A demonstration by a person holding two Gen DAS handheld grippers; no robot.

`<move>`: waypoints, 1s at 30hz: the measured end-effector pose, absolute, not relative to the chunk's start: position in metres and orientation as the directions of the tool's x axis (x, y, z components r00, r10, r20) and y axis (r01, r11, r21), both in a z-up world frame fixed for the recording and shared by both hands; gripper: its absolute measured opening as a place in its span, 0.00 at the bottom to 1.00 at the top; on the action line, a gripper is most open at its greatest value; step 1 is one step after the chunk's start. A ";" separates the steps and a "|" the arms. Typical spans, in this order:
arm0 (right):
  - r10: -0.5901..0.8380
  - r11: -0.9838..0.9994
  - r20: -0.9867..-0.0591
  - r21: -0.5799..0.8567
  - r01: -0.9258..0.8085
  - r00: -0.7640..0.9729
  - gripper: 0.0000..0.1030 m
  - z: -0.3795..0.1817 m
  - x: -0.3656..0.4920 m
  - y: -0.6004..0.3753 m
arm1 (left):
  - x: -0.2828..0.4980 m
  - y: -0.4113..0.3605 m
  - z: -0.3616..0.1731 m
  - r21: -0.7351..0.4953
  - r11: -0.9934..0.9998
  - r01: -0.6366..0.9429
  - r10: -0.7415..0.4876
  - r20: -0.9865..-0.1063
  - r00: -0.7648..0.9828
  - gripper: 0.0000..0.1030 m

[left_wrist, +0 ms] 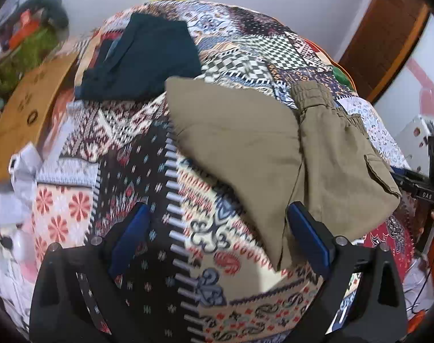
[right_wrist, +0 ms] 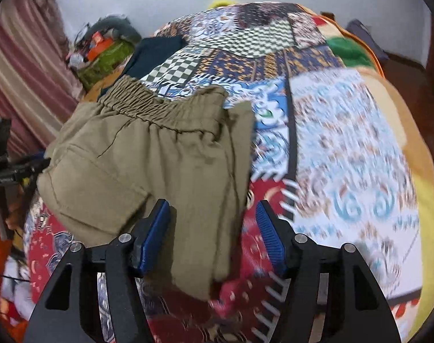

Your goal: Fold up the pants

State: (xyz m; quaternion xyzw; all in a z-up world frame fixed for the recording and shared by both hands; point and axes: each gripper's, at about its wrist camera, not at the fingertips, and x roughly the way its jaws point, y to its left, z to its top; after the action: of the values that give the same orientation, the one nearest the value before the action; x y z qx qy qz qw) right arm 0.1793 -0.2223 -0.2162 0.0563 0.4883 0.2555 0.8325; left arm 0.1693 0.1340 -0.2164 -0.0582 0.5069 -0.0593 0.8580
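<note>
Olive-khaki pants (left_wrist: 245, 140) lie folded on a patchwork bedspread (left_wrist: 148, 171), elastic waistband (left_wrist: 311, 91) at the far right. My left gripper (left_wrist: 217, 228) is open above the spread, its right blue pad at the pants' near edge. In the right wrist view the pants (right_wrist: 148, 160) lie at centre-left with the waistband (right_wrist: 148, 100) on top. My right gripper (right_wrist: 214, 228) is open, and a hanging fold of the pants lies between its blue pads. The other gripper (right_wrist: 5, 168) shows at the left edge.
A dark navy folded garment (left_wrist: 142, 60) lies at the far side of the bed. A wooden board (left_wrist: 25, 114) and clutter stand at the left. A wooden door frame (left_wrist: 388, 37) is at the right. A striped curtain (right_wrist: 22, 71) hangs left in the right wrist view.
</note>
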 end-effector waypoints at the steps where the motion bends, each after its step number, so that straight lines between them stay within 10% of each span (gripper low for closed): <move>1: 0.477 0.866 -0.783 0.342 -0.364 0.399 0.56 -0.215 0.176 -0.225 | 0.168 0.135 -0.216 -0.163 0.986 0.036 -0.160 -0.863 0.480 0.96; 9: 0.418 0.889 -0.802 0.265 -0.373 0.426 0.57 -0.208 0.159 -0.232 | 0.148 0.134 -0.206 0.021 1.000 -0.006 0.021 -0.862 0.506 0.96; 30: 0.402 0.888 -0.807 0.227 -0.400 0.433 0.62 -0.202 0.204 -0.190 | 0.205 0.130 -0.202 -0.181 0.982 -0.052 -0.135 -0.868 0.477 0.83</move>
State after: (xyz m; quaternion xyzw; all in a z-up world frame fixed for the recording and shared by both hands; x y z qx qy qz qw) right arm 0.2038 -0.1903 -0.2023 0.0008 0.4769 0.2367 0.8465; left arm 0.2048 0.1302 -0.2024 -0.0914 0.5106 -0.0245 0.8546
